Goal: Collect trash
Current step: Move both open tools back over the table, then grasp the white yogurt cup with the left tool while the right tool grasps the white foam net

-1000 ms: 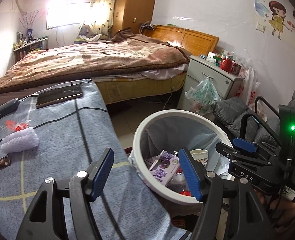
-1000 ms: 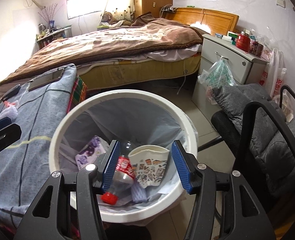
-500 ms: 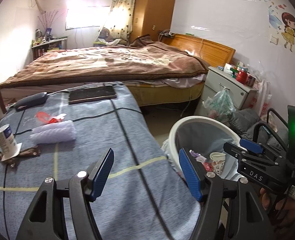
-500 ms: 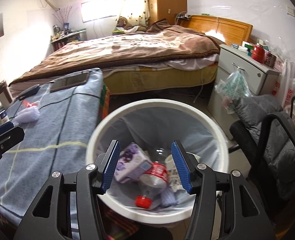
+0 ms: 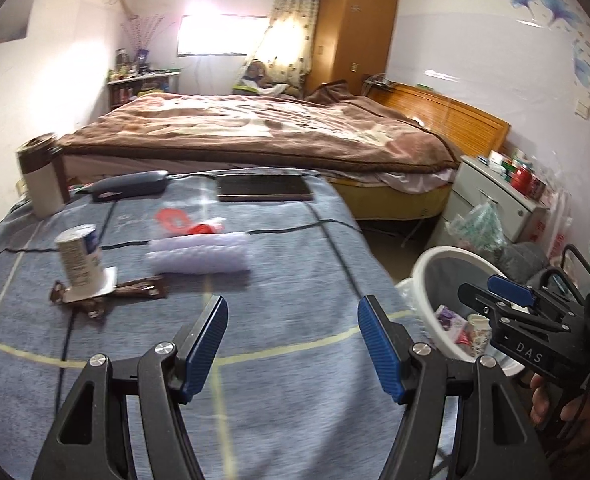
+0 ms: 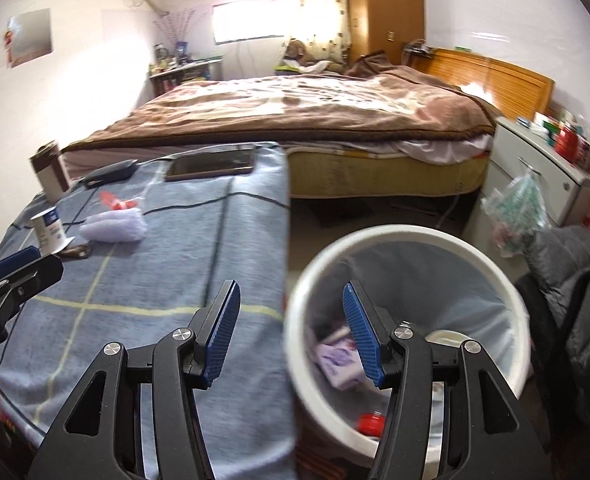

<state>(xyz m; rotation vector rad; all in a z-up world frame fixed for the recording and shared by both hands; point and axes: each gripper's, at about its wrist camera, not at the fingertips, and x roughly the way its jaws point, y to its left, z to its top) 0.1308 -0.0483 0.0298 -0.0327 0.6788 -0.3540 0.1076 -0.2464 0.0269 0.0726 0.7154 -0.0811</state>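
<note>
A: Surface?
B: Tabletop [image 5: 295, 280] under a soft blue-grey woven cloth with dark and pale yellow grid lines.

A: Trash on it?
B: Toward the left edge, an upright white paper cup [image 5: 80, 260], cylindrical, standing on a flat brown foil wrapper [image 5: 135, 289]. Just right of these, a puffy lavender foam sleeve [image 5: 199, 254], ribbed and oblong. Touching its far side, a crinkled red-and-clear plastic wrapper [image 5: 187, 222].

A: Left gripper [image 5: 291, 334]?
B: Jaws spread, nothing between the ridged blue pads. It hangs over the near part of the cloth; cup and sleeve lie beyond it, toward the left, well apart from the fingertips.

A: Right gripper [image 6: 291, 330]?
B: Jaws likewise apart and empty. It straddles the tabletop's right edge and the rim of the round white plastic bin [image 6: 415, 236].

A: Bin contents?
B: Grey liner; a purple carton [image 6: 337, 360] and a red bottle cap [image 6: 371, 421] visible. The bin stands on the floor just beside the right edge.

A: Far edge?
B: A flat dark phone [image 5: 264, 187] and a dark oblong case [image 5: 129, 185].
</note>
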